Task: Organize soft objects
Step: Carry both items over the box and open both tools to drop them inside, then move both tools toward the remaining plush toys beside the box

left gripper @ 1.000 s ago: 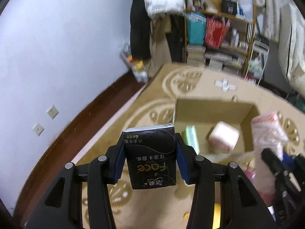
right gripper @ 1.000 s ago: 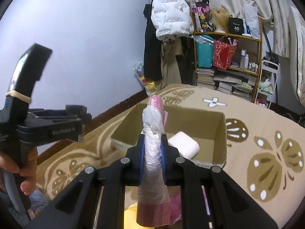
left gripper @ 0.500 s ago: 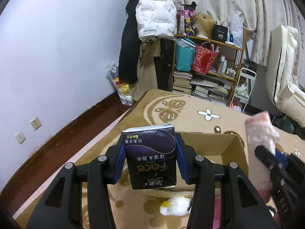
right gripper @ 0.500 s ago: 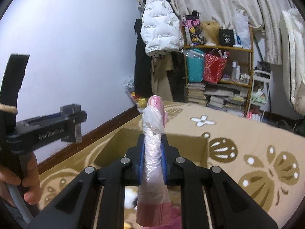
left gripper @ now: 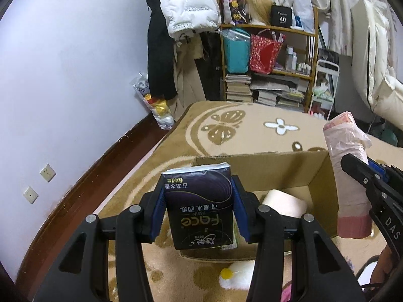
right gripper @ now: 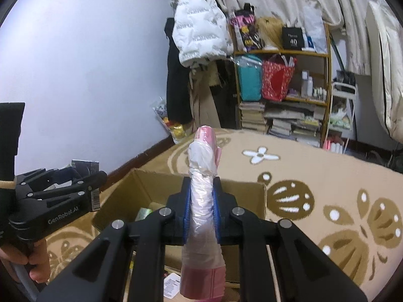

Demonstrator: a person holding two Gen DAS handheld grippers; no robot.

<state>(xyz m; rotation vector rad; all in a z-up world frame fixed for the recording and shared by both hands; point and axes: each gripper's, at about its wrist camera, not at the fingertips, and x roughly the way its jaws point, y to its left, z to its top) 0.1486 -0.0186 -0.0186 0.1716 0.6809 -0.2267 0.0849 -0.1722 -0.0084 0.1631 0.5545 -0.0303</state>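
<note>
Left wrist: left tongs [left gripper: 199, 205] pinch one tissue pack [left gripper: 200, 206]; one cardboard box [left gripper: 325, 176]. Right wrist: right tongs [right gripper: 201, 214] pinch one pink bag roll [right gripper: 202, 216].

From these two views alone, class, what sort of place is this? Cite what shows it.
Most likely a lived-in bedroom or living room at home. A white puffer jacket hangs by the wall, a wooden shelf holds bags over stacked books, and a patterned beige carpet covers the floor under an open cardboard box.

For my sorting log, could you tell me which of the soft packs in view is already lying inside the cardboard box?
The pale pink pack lies in the cardboard box; the dark tissue pack and pink roll are each clamped in a gripper.
</note>
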